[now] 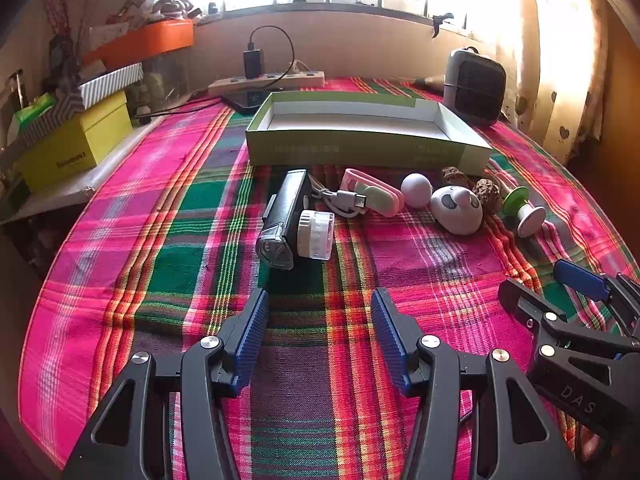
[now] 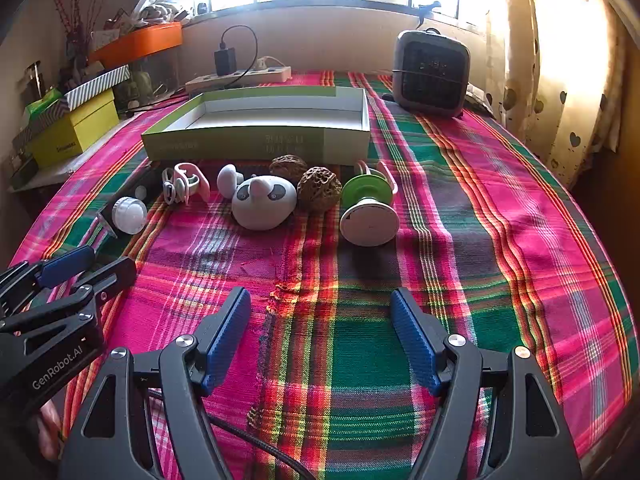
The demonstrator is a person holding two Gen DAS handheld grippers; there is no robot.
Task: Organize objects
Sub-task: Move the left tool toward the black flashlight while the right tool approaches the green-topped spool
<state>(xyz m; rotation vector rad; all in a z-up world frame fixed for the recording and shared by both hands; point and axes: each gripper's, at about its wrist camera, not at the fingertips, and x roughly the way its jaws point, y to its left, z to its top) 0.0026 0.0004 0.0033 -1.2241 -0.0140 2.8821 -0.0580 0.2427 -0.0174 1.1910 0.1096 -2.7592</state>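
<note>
An empty green-and-white shallow box (image 1: 360,148) (image 2: 256,142) lies on the plaid cloth. In front of it runs a row of small things: a black bike light (image 1: 282,220), a white round cap (image 1: 316,235) (image 2: 129,215), a pink clip with a cable (image 1: 370,196) (image 2: 186,186), a white ball (image 1: 416,190), a white panda-faced toy (image 1: 458,210) (image 2: 264,202), two walnuts (image 2: 318,188), and a green-and-white spool (image 1: 524,210) (image 2: 370,210). My left gripper (image 1: 320,312) is open and empty, short of the bike light. My right gripper (image 2: 320,312) is open and empty, short of the spool.
A grey heater (image 1: 474,84) (image 2: 432,72) stands at the back right. A power strip with a charger (image 1: 268,78) (image 2: 240,74) lies behind the box. Yellow and striped boxes (image 1: 76,140) sit on a side shelf at left. A curtain (image 2: 560,60) hangs at right.
</note>
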